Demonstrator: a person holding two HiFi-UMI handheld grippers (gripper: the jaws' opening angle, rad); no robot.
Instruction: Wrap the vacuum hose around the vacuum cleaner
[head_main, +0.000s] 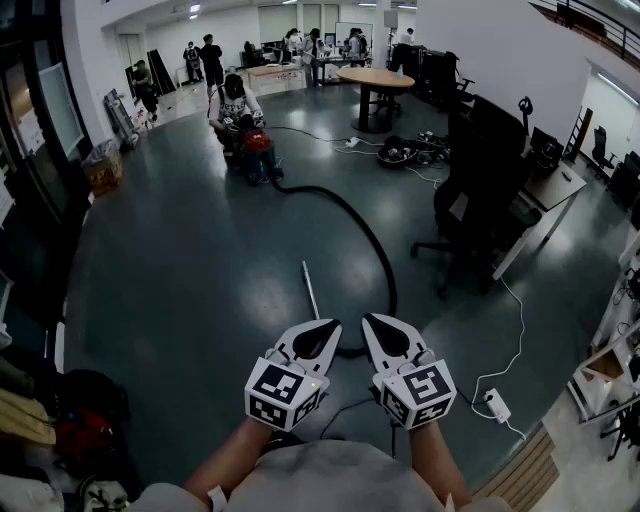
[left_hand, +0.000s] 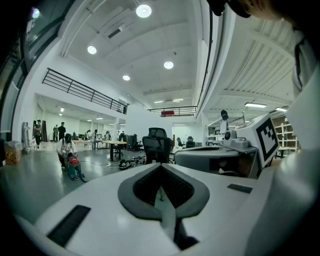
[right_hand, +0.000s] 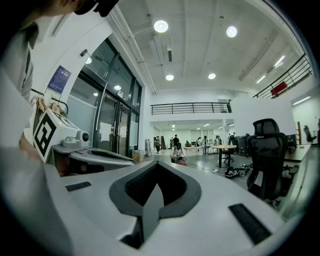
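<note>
white left gripper (head_main: 318, 338) and right gripper (head_main: 385, 338), low centre, have jaws together, empty: probably a start pose. the long black vacuum hose (head_main: 368, 235) lies unwrapped, running to the red vacuum cleaner (head_main: 257, 145), upper left.

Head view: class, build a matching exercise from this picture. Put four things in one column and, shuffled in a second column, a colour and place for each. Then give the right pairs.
Column one:
1 vacuum hose
2 vacuum cleaner
3 round table
4 power strip

Column two:
A white, on the floor at the right
B red, beside a crouching person
C black, curving across the floor
D brown top, at the far end of the room

Pairs: 1-C; 2-B; 3-D; 4-A
</note>
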